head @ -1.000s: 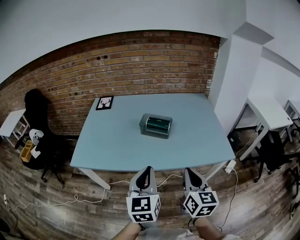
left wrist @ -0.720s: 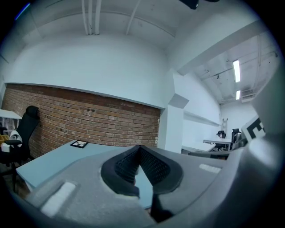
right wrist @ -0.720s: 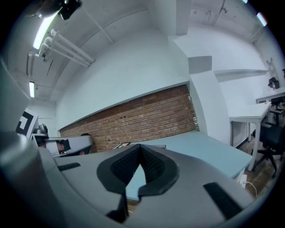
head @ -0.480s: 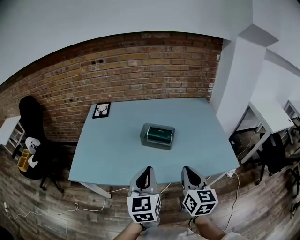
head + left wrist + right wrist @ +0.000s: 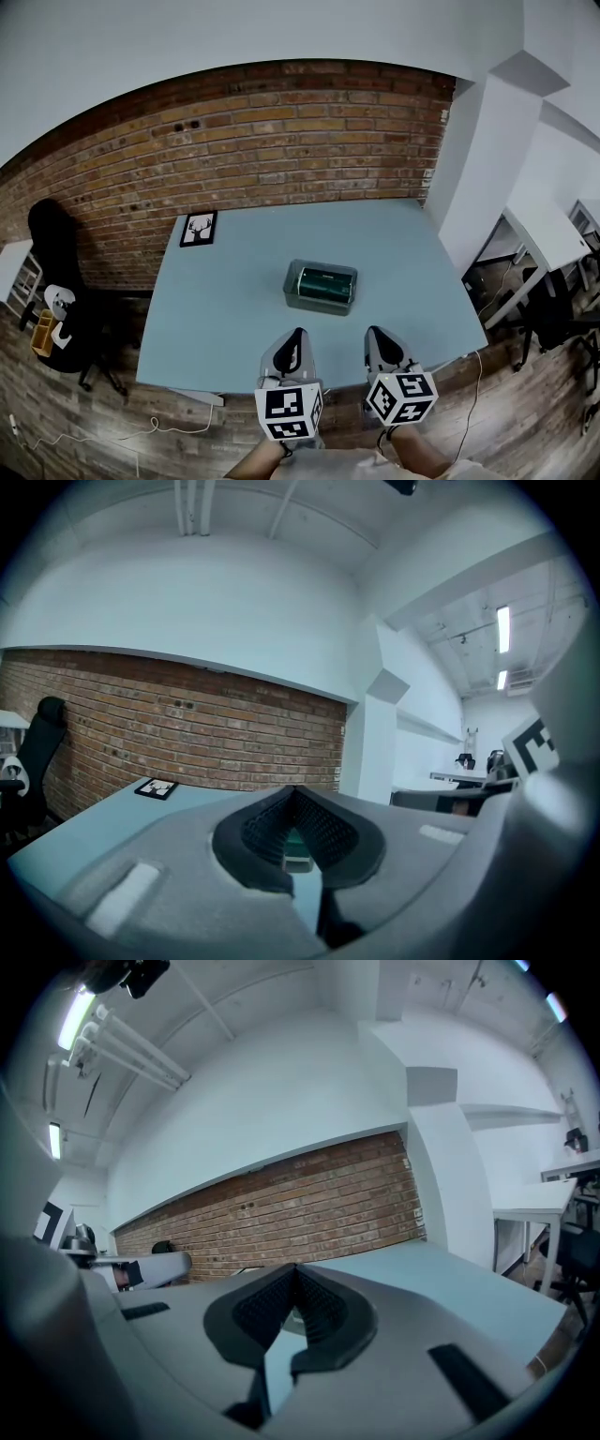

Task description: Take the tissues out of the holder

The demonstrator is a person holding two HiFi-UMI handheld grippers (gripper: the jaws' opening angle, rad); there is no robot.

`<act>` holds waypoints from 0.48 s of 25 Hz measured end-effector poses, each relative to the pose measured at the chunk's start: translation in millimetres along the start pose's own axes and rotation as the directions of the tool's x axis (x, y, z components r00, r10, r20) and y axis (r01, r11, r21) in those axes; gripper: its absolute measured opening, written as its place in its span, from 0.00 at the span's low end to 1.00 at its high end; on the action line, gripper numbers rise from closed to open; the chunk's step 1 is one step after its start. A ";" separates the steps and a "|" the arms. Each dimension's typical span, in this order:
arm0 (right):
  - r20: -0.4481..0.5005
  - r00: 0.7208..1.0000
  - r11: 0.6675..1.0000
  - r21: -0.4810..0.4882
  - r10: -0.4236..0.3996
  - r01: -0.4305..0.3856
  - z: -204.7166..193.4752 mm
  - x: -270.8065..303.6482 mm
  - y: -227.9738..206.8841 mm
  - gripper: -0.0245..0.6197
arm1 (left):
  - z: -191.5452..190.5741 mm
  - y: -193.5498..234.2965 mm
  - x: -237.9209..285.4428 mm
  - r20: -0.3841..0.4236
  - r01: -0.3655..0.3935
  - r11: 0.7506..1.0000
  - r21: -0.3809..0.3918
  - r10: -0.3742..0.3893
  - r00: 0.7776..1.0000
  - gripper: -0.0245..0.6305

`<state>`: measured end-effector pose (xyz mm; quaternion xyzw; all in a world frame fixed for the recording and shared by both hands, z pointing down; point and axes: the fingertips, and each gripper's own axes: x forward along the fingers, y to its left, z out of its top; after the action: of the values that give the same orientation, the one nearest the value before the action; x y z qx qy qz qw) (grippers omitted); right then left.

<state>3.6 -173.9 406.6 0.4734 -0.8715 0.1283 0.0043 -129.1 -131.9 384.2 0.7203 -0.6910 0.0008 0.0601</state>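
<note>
A grey tissue holder (image 5: 321, 286) with a dark green pack inside sits near the middle of the pale blue table (image 5: 225, 309). Both grippers hover side by side over the table's near edge, well short of the holder. My left gripper (image 5: 292, 343) has its jaws closed together with nothing between them. My right gripper (image 5: 381, 338) is likewise shut and empty. A sliver of the holder (image 5: 296, 847) peeks through the left gripper's jaws (image 5: 294, 803) in the left gripper view. In the right gripper view its tips (image 5: 296, 1279) meet, with the table beyond.
A small framed picture (image 5: 198, 228) lies at the table's far left corner, against the brick wall (image 5: 281, 141). A black chair (image 5: 52, 272) stands left of the table. A white pillar (image 5: 478, 159) and another white desk (image 5: 539, 234) are to the right. Cables trail on the wooden floor.
The view has advanced toward the table: the holder and table edge sit closer to the grippers. Both grippers stay shut and keep their place in the view.
</note>
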 end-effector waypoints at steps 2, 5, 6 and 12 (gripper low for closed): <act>0.003 1.000 1.000 0.004 -0.005 0.005 2.4 15.2 -1.0 0.05 | 1.8 7.0 12.8 -0.001 0.007 1.000 0.005 -0.007 1.000 0.01; 0.003 1.000 1.000 0.008 -0.008 0.008 5.1 36.8 0.3 0.05 | 4.2 18.5 31.8 -0.007 0.015 1.000 0.011 -0.015 1.000 0.01; 0.003 1.000 1.000 0.009 -0.009 0.009 6.4 43.3 0.6 0.05 | 5.3 21.8 37.9 -0.009 0.018 1.000 0.013 -0.018 1.000 0.01; -0.005 1.000 1.000 0.018 -0.025 0.026 11.1 74.4 -5.7 0.05 | 6.2 34.5 71.7 -0.021 0.034 0.999 0.013 -0.034 0.999 0.01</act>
<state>-31.5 -240.6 406.7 0.4842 -0.8641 0.1372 0.0037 -160.8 -205.2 387.0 0.7322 -0.6781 0.0120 0.0625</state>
